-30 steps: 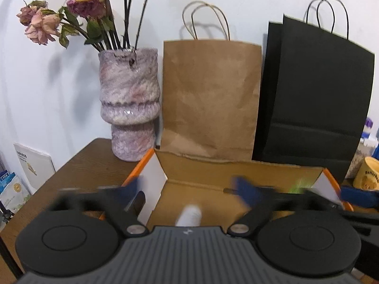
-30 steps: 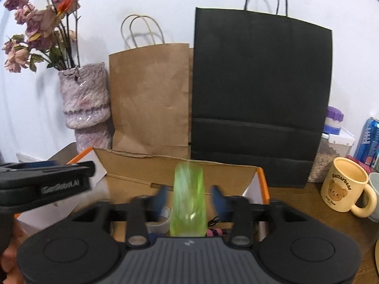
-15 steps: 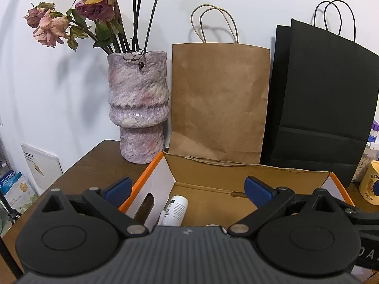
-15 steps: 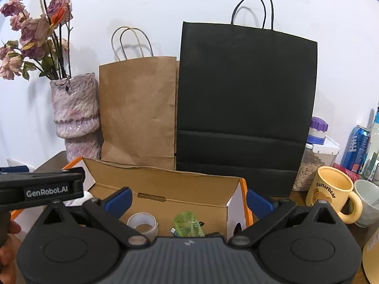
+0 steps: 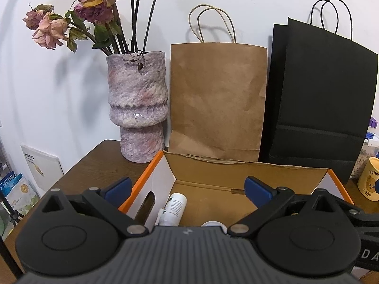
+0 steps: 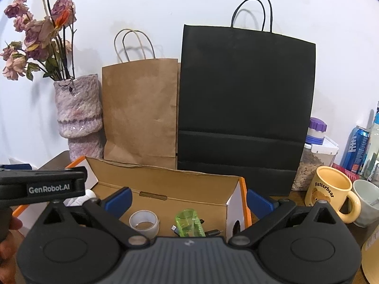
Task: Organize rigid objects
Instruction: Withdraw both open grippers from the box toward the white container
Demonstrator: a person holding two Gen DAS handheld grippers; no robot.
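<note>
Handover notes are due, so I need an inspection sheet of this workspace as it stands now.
Surface: dark wooden table.
Job's things: open cardboard box holding a tape roll, green plastic piece and white bottle.
Clutter: yellow mug, white cup, blue can, lidded jar.
Tongs: left tongs open, empty; right tongs just opened, empty.
Cables: small dark cable in the box.
Surroundings: vase, brown bag, black bag, white wall.
</note>
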